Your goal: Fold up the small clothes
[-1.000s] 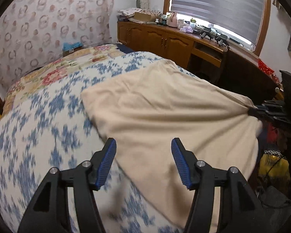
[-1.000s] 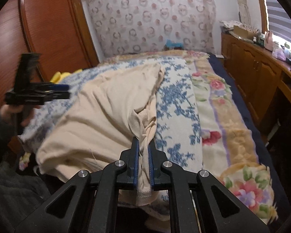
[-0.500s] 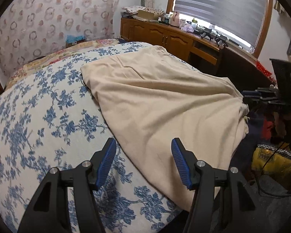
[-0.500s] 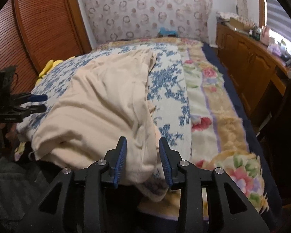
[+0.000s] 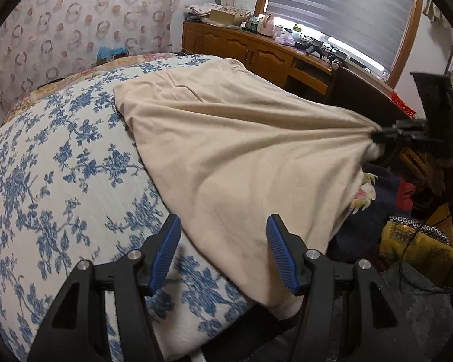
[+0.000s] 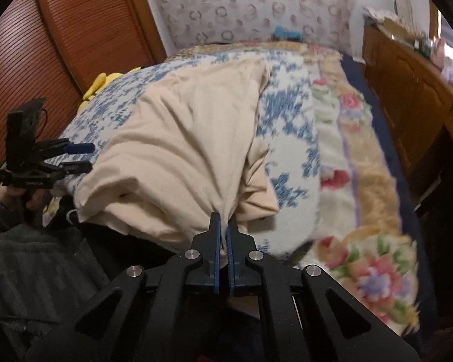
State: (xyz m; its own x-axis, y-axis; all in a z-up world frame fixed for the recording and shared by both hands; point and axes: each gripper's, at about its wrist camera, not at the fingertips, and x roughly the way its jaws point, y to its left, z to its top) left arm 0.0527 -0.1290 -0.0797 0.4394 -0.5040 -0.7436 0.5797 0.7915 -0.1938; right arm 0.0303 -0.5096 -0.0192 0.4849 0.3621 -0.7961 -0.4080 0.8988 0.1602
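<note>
My right gripper [image 6: 223, 226] has just clamped down again, its blue pads pressed together on a bunched corner of the beige garment [image 5: 241, 157], so the cloth gathers into tight creases that fan out from my grip across the bed. The garment lies spread over the blue-flowered bedspread [image 5: 45, 181], its near edge drooping over the side of the mattress. My left gripper [image 5: 223, 250] hovers above that drooping edge with its jaws spread apart and nothing pinched; the cloth sits below the gap, and I cannot quite tell whether the pads brush it. From the right wrist view, my left gripper shows at the far side of the garment, held in a hand [image 6: 18, 196]. A wooden cabinet [image 5: 256, 57] runs under the window beyond the bed.
</note>
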